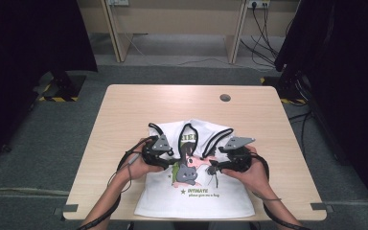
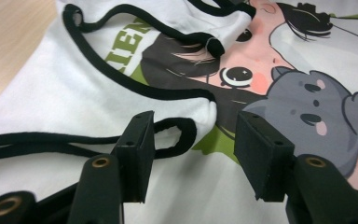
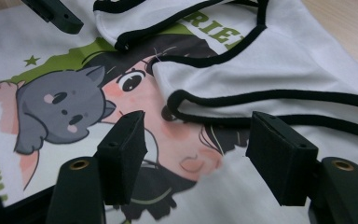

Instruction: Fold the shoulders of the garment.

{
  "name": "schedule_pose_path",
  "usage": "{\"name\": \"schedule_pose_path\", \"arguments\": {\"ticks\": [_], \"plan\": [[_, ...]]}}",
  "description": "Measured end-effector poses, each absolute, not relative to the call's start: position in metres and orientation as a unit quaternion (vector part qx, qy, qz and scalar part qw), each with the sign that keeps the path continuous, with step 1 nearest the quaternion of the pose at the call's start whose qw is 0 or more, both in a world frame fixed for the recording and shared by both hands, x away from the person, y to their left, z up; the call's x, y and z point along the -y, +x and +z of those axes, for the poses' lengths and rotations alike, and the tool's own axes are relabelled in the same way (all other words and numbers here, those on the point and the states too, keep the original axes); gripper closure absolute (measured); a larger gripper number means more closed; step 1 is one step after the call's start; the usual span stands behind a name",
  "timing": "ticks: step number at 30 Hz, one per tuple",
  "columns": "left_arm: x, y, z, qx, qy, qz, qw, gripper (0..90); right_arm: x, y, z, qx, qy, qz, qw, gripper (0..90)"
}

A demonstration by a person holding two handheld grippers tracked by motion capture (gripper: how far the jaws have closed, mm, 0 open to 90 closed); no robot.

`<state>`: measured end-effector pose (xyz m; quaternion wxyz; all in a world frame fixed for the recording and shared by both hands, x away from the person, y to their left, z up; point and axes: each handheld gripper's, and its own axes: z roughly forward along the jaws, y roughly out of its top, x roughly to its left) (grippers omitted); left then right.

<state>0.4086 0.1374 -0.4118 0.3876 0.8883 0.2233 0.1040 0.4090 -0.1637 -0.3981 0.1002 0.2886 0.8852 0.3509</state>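
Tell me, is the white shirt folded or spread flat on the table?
Partly folded: the top of the white shirt is turned down, its black-trimmed straps lying over the cartoon print.

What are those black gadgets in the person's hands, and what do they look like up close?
Each is a handheld gripper. The left gripper and right gripper are black, each topped by a grey three-cornered plate, with a thin dark cable trailing back along the forearm. Seen close, each ends in two blocky black jaws on rounded arms with brass-coloured rivets. The forearms are bare, with no sleeves.
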Motion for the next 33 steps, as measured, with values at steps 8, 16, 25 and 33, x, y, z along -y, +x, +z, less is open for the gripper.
{"name": "schedule_pose_path", "arguments": {"ticks": [8, 16, 25, 33], "plan": [[-0.134, 0.403, -0.413, -0.217, 0.887, 0.105, 0.393, 45.1, 0.150, 0.416, -0.401, -0.898, 0.266, 0.338, 0.098, 60.0], [-0.124, 0.406, -0.420, -0.206, 0.898, 0.103, 0.376, 49.8, 0.144, 0.418, -0.409, -0.907, 0.255, 0.318, 0.104, 70.2], [-0.114, 0.408, -0.423, -0.203, 0.904, 0.112, 0.360, 62.3, 0.140, 0.422, -0.415, -0.903, 0.269, 0.318, 0.101, 81.6], [-0.112, 0.409, -0.423, -0.201, 0.904, 0.114, 0.359, 76.0, 0.141, 0.417, -0.415, -0.900, 0.275, 0.328, 0.088, 82.2]]}}
